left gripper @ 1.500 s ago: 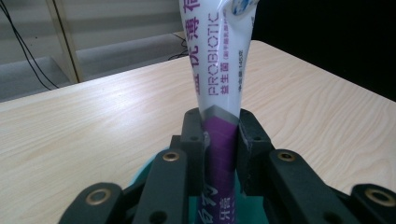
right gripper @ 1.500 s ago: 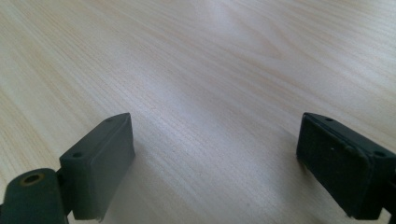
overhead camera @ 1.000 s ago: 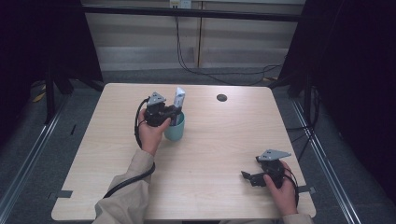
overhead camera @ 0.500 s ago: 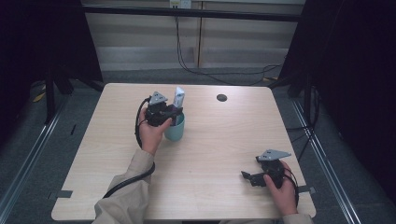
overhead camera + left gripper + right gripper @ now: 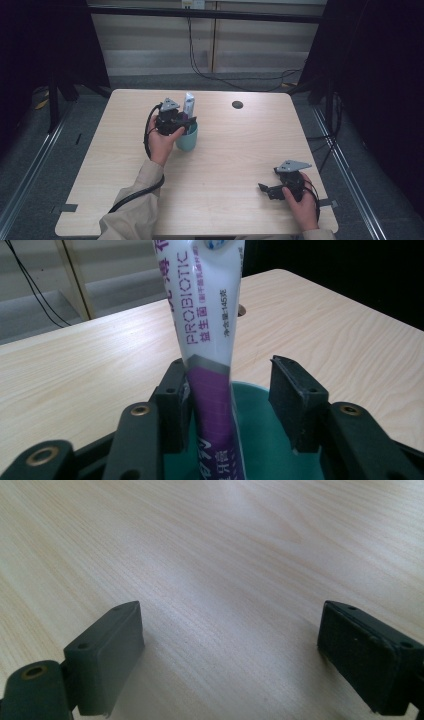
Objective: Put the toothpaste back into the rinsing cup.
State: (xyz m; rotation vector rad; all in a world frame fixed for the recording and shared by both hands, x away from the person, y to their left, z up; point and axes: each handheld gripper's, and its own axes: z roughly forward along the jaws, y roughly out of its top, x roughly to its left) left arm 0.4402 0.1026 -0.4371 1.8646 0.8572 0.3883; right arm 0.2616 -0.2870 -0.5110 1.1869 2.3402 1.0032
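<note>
- Over the teal cup (image 5: 187, 140), the left tool (image 5: 227, 390) has just been opening; the toothpaste tube (image 5: 210, 340) stands upright between its spread jaws.
- The right tool (image 5: 230, 655) rests well apart on the worktop (image 5: 240, 150), jaws spread, empty.

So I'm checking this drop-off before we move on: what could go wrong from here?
The toothpaste tube stands tall and tilted in the teal cup. The left gripper, whose jaws have just been opening, has one pad beside the tube; pulling away could drag it or tip the cup. The right gripper sits far off, open, unable to steady anything.
</note>
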